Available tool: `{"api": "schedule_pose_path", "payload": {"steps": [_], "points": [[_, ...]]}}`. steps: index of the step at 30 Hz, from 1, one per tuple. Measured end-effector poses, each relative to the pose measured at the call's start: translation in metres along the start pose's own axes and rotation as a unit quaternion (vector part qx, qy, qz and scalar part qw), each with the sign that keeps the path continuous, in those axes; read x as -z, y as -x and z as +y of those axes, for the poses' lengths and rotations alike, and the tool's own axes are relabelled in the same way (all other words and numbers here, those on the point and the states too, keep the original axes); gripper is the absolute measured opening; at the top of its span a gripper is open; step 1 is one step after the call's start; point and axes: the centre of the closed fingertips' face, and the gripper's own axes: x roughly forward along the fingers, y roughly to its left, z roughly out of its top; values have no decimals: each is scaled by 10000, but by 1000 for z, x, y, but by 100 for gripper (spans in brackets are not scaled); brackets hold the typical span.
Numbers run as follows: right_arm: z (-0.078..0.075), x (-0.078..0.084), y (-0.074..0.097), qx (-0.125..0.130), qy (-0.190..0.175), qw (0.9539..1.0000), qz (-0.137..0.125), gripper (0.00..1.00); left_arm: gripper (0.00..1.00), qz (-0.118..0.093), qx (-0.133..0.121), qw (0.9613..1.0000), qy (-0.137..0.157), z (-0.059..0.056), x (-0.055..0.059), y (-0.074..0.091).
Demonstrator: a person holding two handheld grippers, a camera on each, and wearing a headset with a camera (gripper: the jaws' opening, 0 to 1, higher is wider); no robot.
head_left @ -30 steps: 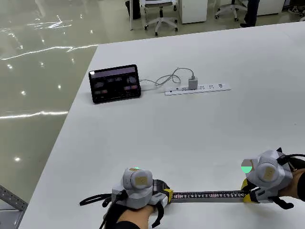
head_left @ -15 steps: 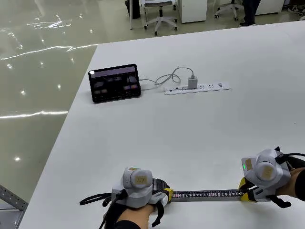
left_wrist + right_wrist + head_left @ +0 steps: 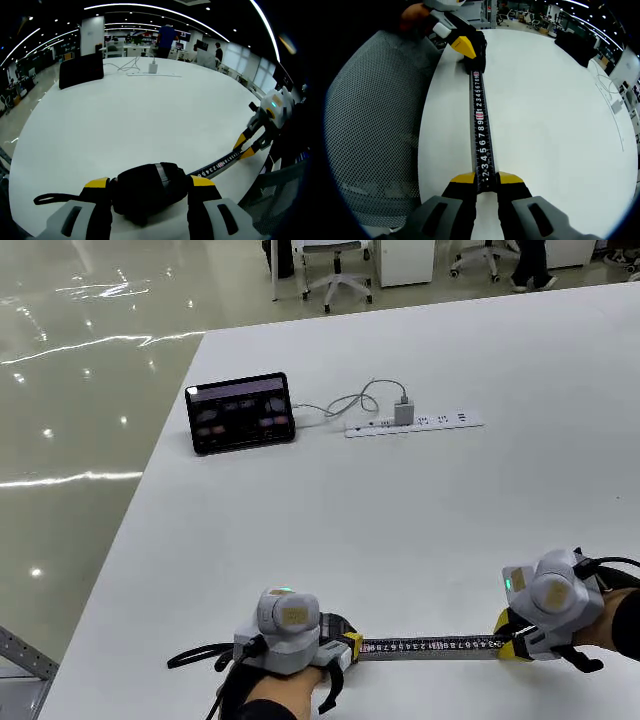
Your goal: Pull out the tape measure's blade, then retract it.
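White bench (image 3: pixel 420 520) carried a dark tablet (image 3: pixel 240 413) and a power strip (image 3: pixel 415 424) at the far side. Your L gripper (image 3: pixel 150 182) clamped the black tape measure case (image 3: pixel 150 195) near the front edge. Your R gripper (image 3: pixel 482 178) pinched the blade (image 3: pixel 481 125) end, jaws narrow. Blade digits read 2–9, a red mark, then 1–9 toward the case. Vs 1 s ago, the R gripper sat closer to the case, w/ less blade showing.

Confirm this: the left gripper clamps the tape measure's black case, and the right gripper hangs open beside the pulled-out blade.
Not open: the right gripper is shut on the blade, as the right gripper view shows. The left gripper does clamp the case.
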Motion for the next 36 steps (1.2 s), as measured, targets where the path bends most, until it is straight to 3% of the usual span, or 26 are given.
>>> {"api": "schedule_pose_path", "payload": {"steps": [36], "points": [[-1, -15, -9, 30, -49, 10000, -25, 11, 57, -27, 2, 10000, 34, 0, 0, 0]]}}
